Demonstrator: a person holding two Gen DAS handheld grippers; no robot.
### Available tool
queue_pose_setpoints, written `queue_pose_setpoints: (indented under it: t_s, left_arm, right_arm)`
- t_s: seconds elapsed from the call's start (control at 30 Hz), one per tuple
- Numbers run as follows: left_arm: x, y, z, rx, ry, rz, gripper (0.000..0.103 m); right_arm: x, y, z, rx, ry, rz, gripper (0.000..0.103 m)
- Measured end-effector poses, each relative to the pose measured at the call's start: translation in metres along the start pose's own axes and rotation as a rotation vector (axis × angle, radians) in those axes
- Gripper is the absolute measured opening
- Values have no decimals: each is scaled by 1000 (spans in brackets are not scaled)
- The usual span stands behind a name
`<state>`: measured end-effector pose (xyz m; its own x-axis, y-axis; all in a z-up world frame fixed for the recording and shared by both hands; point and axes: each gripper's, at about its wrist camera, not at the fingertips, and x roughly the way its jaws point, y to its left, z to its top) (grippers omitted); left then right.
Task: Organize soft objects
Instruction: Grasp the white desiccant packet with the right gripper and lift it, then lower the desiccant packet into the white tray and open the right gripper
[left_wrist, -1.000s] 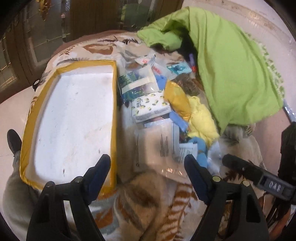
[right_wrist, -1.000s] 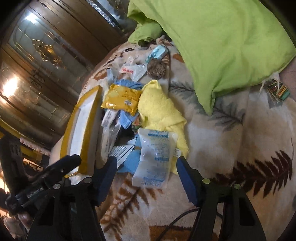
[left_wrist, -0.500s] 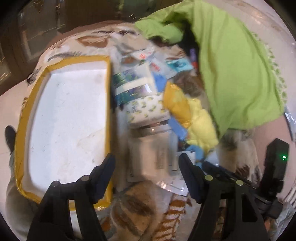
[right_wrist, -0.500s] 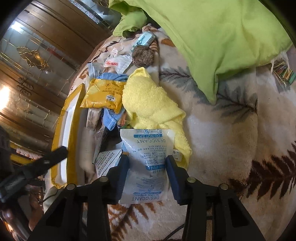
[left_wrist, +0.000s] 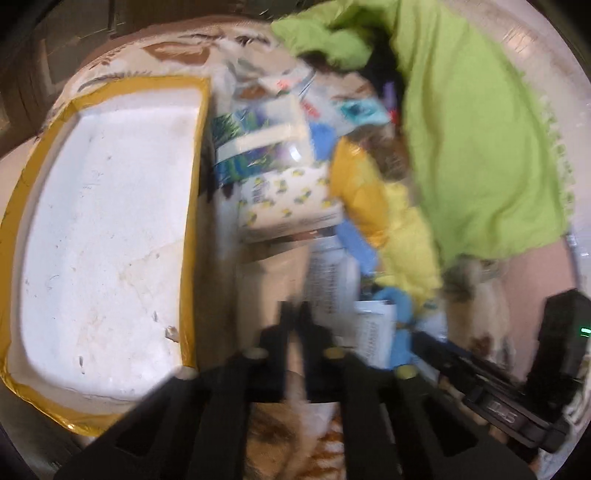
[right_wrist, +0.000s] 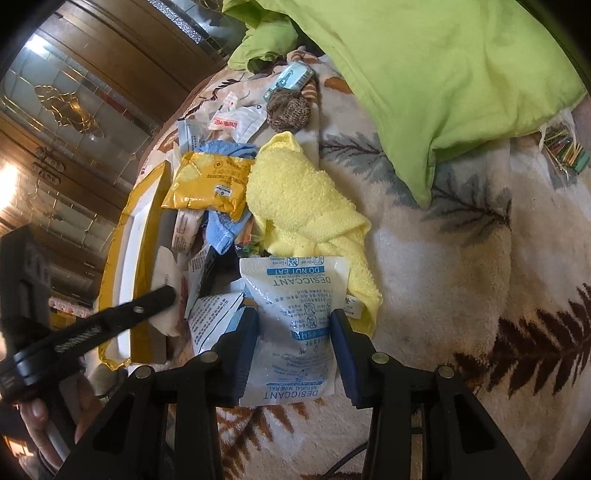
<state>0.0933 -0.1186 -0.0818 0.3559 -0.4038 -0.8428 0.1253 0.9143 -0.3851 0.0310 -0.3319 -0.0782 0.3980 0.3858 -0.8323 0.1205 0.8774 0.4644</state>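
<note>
A pile of soft packets and cloths lies on a leaf-patterned blanket. In the right wrist view my right gripper (right_wrist: 294, 334) has its jaws around a white desiccant pouch (right_wrist: 299, 291), pressing its sides. A yellow towel (right_wrist: 303, 203), a yellow packet (right_wrist: 208, 184) and a blue cloth (right_wrist: 225, 229) lie beyond. In the blurred left wrist view my left gripper (left_wrist: 295, 325) is shut on a beige packet (left_wrist: 273, 280) beside the white foam tray (left_wrist: 103, 229) with yellow tape.
A large green pillow (right_wrist: 443, 74) lies at the back right, also in the left wrist view (left_wrist: 480, 129). A brown knitted ball (right_wrist: 288, 109) and small sachets sit behind the pile. A lemon-print pack (left_wrist: 288, 203) lies by the tray. Wooden doors stand at the left.
My left gripper has closed from wide open onto the beige packet. My right gripper has moved forward and narrowed its jaws around the desiccant pouch.
</note>
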Motion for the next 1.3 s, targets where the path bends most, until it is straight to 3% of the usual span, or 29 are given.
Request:
queue_pose_setpoints:
  t_s: [0.07, 0.13, 0.33, 0.5, 0.6, 0.7, 0.83, 0.93, 1.0, 1.1, 1.13, 1.17, 1.23, 1.27, 1.3]
  left_arm:
    - [-11, 2, -3, -22, -16, -60, 0]
    - [-24, 6, -8, -24, -46, -61, 0]
    - [-64, 32, -16, -130, -129, -150, 0]
    - [-120, 59, -12, -163, -223, -128, 0]
    - [-137, 79, -8, -138, -250, 2, 0]
    - [-126, 98, -2, -98, -204, 130, 0]
    - [-87, 127, 2, -125, -130, 160, 0]
    - [-69, 145, 1, -164, -106, 120, 0]
    - [-62, 152, -3, -196, -96, 95, 0]
    - [-55, 159, -12, -231, -81, 61, 2]
    - [-54, 161, -15, -240, -83, 55, 4]
    - [-54, 162, -17, -243, -88, 54, 13]
    - [-62, 162, -22, -246, -117, 37, 37]
    - [-68, 161, -24, -249, -141, 28, 52]
    - [-77, 156, -26, -243, -177, 19, 58]
  right_arm:
    - [-4, 4, 0, -19, -11, -3, 38]
    - [-12, 9, -1, -41, -34, -14, 32]
    - [-41, 32, 0, -85, -126, 0, 29]
    - [-41, 89, 3, -181, -120, 132, 29]
    - [-21, 137, 3, -255, -62, 210, 29]
    - [13, 186, -6, -337, 3, 233, 29]
    - [74, 216, -10, -343, 110, 188, 29]
    - [101, 218, -15, -360, 137, 107, 29]
    - [114, 215, -23, -343, 180, 127, 31]
    - [118, 213, -29, -349, 174, 120, 33]
    - [116, 212, -30, -344, 175, 142, 36]
    - [115, 211, -28, -339, 172, 149, 40]
    - [99, 204, -26, -317, 137, 185, 61]
    - [93, 203, -21, -315, 120, 197, 68]
    - [80, 200, -18, -307, 87, 213, 70]
